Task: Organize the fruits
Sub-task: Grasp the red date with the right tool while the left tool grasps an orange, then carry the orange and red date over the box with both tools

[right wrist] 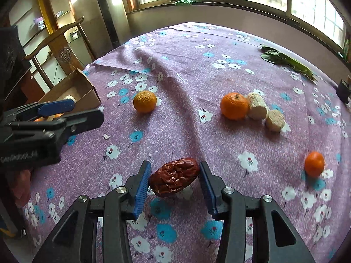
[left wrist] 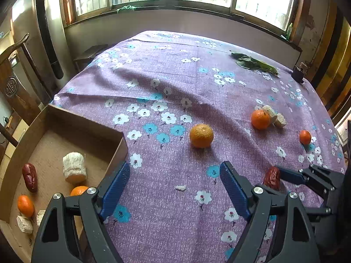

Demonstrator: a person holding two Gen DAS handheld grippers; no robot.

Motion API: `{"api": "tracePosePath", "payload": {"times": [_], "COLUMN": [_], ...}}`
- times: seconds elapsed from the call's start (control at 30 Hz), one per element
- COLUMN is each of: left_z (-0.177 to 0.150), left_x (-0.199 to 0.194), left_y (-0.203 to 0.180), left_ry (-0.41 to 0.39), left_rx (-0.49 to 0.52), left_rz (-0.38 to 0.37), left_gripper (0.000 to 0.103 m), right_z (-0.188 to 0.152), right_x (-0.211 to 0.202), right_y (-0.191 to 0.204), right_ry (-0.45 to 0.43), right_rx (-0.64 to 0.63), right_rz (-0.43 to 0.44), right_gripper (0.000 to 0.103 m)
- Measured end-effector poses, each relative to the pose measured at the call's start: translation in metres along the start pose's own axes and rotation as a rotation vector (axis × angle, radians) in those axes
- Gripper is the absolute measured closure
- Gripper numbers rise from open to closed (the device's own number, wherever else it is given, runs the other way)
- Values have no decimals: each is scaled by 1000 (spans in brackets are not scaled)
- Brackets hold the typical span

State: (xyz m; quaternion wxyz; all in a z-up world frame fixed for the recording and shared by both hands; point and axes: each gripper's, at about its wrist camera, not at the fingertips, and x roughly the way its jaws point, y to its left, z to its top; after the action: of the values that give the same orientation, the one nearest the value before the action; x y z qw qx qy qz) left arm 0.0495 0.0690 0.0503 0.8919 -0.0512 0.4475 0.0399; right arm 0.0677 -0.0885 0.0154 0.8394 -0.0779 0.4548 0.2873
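Now right claw (right wrist: 174,183) clamps date (right wrist: 174,179) (open cloth (right wrist: 193,131) ahead).

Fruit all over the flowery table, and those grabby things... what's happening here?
Someone is sorting fruit into a cardboard box. The right gripper has closed on a wrinkly red date. The left gripper is open and holds nothing. The box already has a date, small oranges and corn cob pieces. Three oranges, the nearest at, and two cob pieces wait on the tablecloth.

Wrinkled red date (right wrist: 174,179) lying crosswise on the floral cloth, tangerines (right wrist: 145,101) scattered beyond, more fruit in cardboard box (left wrist: 92,125)
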Motion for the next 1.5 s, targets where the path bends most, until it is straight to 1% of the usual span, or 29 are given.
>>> {"api": "tracePosePath", "payload": {"times": [0.13, 0.2, 0.3, 0.37, 0.43, 0.47, 0.5, 0.57, 0.67, 0.77, 0.87, 1.0, 1.17, 1.23, 1.5], "left_z": [13, 19, 25, 26, 27, 27, 27, 27, 22, 18, 9, -6, -28, -36, -58], "left_x": [20, 31, 45, 53, 60, 63, 65, 70, 68, 61, 47, 24, -8, -19, -51], "left_y": [-7, -8, -10, -13, -15, -16, -16, -18, -14, -9, -6, -6, -5, -3, 15], "left_ry": [4, 7, 23, 29, 32, 34, 36, 44, 25, 34, 27, 22, -2, -17, -65], "left_rx": [2, -1, -9, 0, 13, 14, 10, 10, -6, -23, -21, -1, 42, 56, 70], "left_rz": [-9, 12, -1, 12, 24, 6, -6, -9, -30, -53, -76, -96, -95, -66, -7], "left_gripper": [20, 20, 20, 20, 32, 42, 54, 73, 73, 74, 74, 74, 74, 74, 74], "right_z": [-6, -8, -10, -12, -12, -13, -13, -13, -13, -13, -14, -21, -33, -38, -50], "right_x": [0, 1, 1, 0, 0, -1, -1, -1, -1, -1, -6, -20, -38, -44, -50], "right_y": [-2, -3, 0, -1, -4, -5, -6, -4, -2, -3, -1, 3, 7, 14, 45], "right_ry": [-1, -14, -20, -23, -28, -30, -31, -30, -22, -16, -17, -46, -83, -92, -86], "right_rx": [7, 22, 4, 1, 12, 19, 22, 17, 6, 14, 8, 28, 83, 87, 63], "right_rz": [-35, -49, -63, -58, -43, -36, -31, -33, -36, -27, -31, -17, 30, 42, 62], "right_gripper": [55, 55, 55, 55, 55, 54, 54, 54, 54, 55, 55, 55, 55, 55, 55]}}
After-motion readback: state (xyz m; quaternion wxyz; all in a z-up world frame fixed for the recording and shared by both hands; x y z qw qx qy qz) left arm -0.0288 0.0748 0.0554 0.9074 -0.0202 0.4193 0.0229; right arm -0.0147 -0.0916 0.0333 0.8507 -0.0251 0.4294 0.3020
